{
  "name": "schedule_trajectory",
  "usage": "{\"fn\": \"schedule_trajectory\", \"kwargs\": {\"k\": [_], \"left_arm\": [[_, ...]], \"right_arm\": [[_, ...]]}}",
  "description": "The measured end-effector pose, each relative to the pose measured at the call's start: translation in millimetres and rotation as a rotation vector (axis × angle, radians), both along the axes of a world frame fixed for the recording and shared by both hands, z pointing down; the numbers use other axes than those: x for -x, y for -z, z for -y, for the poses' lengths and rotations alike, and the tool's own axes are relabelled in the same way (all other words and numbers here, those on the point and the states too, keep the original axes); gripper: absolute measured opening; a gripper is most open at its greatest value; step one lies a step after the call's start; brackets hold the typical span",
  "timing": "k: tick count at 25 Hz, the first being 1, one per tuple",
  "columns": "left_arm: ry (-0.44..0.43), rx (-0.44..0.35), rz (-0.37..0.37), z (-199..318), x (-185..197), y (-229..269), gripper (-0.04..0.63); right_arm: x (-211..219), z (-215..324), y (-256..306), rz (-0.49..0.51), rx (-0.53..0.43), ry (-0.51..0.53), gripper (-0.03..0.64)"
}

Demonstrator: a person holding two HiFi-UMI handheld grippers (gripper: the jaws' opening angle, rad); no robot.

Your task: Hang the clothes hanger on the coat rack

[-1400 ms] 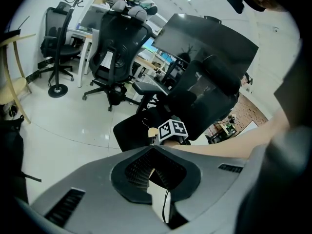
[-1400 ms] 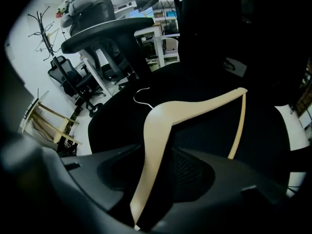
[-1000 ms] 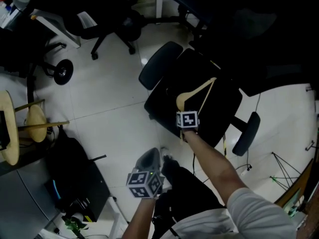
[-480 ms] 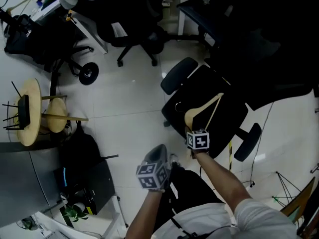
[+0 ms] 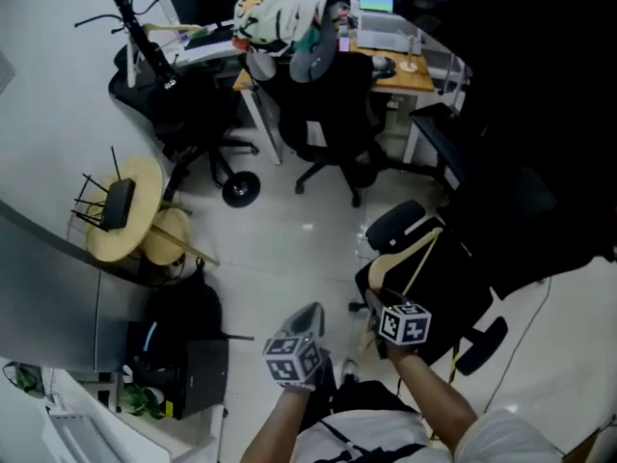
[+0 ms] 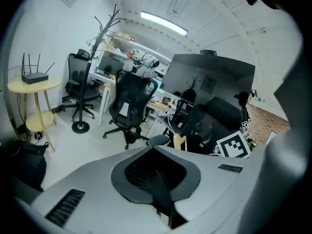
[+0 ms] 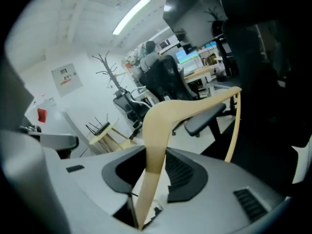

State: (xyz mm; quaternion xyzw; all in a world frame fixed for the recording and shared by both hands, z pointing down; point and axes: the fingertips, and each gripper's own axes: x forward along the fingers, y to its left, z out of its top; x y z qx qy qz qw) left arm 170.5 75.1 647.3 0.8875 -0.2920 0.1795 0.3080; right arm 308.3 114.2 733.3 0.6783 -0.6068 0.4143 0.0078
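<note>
The right tool (image 5: 379,302) has its jaws closed on the lower end of a pale, curved wooden clothes hanger (image 5: 400,251). In the right gripper view the hanger (image 7: 161,126) runs up between the two dark pads, which press on it from both sides. Beyond the tool (image 7: 153,179) it bends over to the right, and its thin bar drops from the far tip.

The left tool (image 5: 308,312) has its jaws together and grips nothing. Its own view shows the pads (image 6: 157,174) meeting with nothing between them.

The black, branching coat rack (image 5: 130,17) stands at the upper left of the head view, against the white wall. The hanger is well apart from it, far to the lower right and not touching it. It is held above a black office chair (image 5: 434,297).

In the left gripper view the coat rack (image 6: 92,67) rises from a round foot on the white floor (image 6: 63,140). One end of the hanger (image 6: 179,141) shows low down, far to the right of the rack. In the right gripper view the coat rack (image 7: 109,69) stands in the distance, to the left of the hanger's bend.

A round, pale wooden table (image 5: 145,196) carrying a black router (image 5: 118,204) stands just below the coat rack in the head view. More black office chairs (image 5: 333,123) stand to the right of the rack. The left tool is further from the rack than this round table, and nearer to it than the right tool.
</note>
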Motion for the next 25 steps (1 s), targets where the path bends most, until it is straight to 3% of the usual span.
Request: {"fn": "schedule_trajectory", "kwargs": {"k": [4,8,13,25], "left_arm": [[0.035,-0.070,-0.052,25.7,17.8,49.3,-0.012],[0.095,-0.147,-0.076,67.6,44.0,93.3,-0.012],[0.185,-0.208,-0.119,125.7,81.9,136.8,-0.012],[0.242,-0.336,-0.148,287.3,188.8,216.3,-0.012]], "right_arm": [[40.4,40.1,74.6,0.025,-0.118,0.121,0.137],[91.2,87.4,134.1,0.125,-0.218,0.246,0.137],[144.8,143.8,189.1,0.212,-0.275,0.398,0.137],[233.9,317.7,261.6,0.339,-0.405,0.461,0.138]]}}
